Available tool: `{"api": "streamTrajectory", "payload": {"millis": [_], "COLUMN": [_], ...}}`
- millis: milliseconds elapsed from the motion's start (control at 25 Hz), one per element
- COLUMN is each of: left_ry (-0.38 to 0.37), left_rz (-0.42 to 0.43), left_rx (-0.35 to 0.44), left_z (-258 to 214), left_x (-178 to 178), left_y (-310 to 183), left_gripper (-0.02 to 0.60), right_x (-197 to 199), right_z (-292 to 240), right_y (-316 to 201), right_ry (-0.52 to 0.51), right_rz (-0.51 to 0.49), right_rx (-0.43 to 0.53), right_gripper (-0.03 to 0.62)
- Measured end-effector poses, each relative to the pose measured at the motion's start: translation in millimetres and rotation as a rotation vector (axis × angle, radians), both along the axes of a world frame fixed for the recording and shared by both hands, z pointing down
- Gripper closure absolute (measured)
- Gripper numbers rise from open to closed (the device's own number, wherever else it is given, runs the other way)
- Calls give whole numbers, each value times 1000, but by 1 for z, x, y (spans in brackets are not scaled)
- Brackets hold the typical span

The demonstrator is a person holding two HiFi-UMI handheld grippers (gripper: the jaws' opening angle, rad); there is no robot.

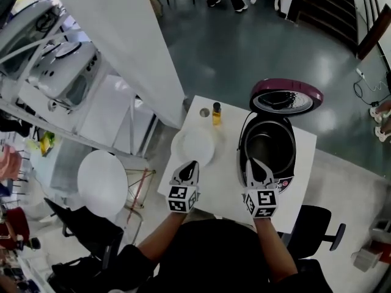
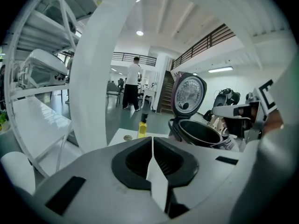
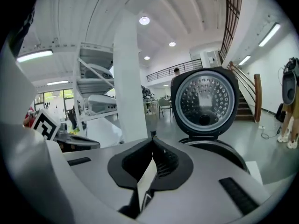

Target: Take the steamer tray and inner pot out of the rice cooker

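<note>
Both forearms reach forward side by side, left gripper [image 1: 193,163] and right gripper [image 1: 252,161] closed on nothing, tipped slightly down. The inner pot [image 1: 267,144] sits in the open rice cooker [image 1: 285,177], its depths dark.

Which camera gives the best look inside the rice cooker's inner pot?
The head view: it looks down into the inner pot. The left gripper view shows its rim from the side; the right gripper view shows only a rim sliver below the open lid.

No print can be read: the rice cooker [image 1: 287,162] ahead of the right gripper [image 1: 253,165] and the yellow bottle [image 1: 216,113] beyond the left gripper [image 1: 190,166] show no legible lettering, and the marker cubes [image 1: 183,198] carry only square patterns.
</note>
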State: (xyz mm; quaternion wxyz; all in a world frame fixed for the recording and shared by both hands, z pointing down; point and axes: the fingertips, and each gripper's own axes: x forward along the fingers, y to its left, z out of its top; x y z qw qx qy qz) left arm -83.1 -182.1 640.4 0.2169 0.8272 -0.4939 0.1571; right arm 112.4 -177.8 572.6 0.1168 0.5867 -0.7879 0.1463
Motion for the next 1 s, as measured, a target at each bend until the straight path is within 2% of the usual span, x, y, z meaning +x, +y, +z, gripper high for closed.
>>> {"api": "streamTrajectory", "payload": {"millis": [160,360,560,1000], "left_ry": [-31,-15,0,11], "left_rz": [73,76,78,117], "left_rx": [63,106,115,142], "left_z": [-26,-53,-62,-70], "left_x": [46,86,118,180], "left_y": [10,6,10,-12], "left_gripper": [569,569,569,568], "right_x": [29,74,124,196], "right_z": [-22,-40,-53,-46], "right_y": [15,20,35,40], "right_ry": [57,38,35,36], "right_rz": [-7,40,105,165], "right_rx": [56,92,123,96], "right_gripper": [594,594,594,594]}}
